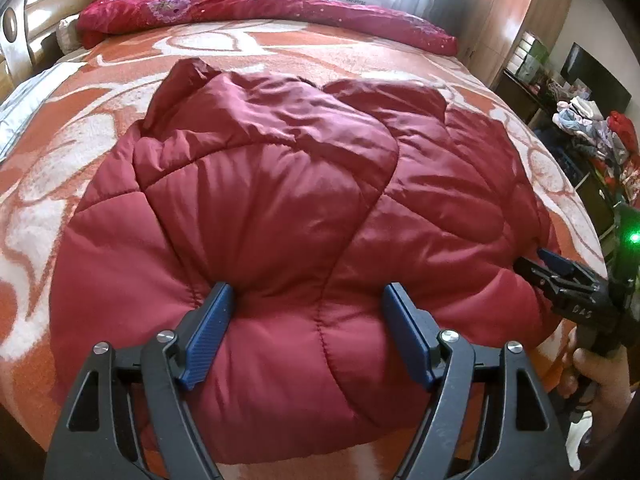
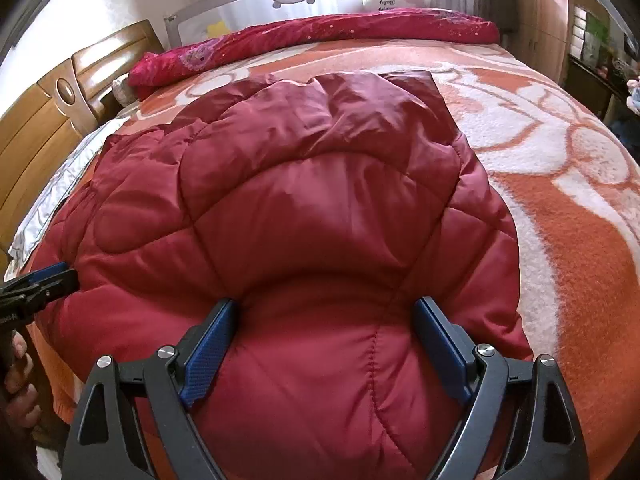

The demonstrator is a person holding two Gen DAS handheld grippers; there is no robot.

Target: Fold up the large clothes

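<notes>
Lying folded into a puffy bundle on the bed (image 1: 360, 52), the jacket (image 1: 288, 184) fills its near half. Left tongs (image 1: 308, 312) stand wide, pads pressed into a thick roll at the near edge; right tongs (image 2: 326, 328) likewise clasp a bulge beside them. A red quilt (image 2: 320, 32) lies along the far side.

The bed (image 2: 560, 240), spread with an orange-and-white blanket (image 1: 280, 46), carries a dark red quilted jacket (image 1: 280, 208) near its near edge and a crimson quilt (image 2: 320, 32) along its far edge.
</notes>
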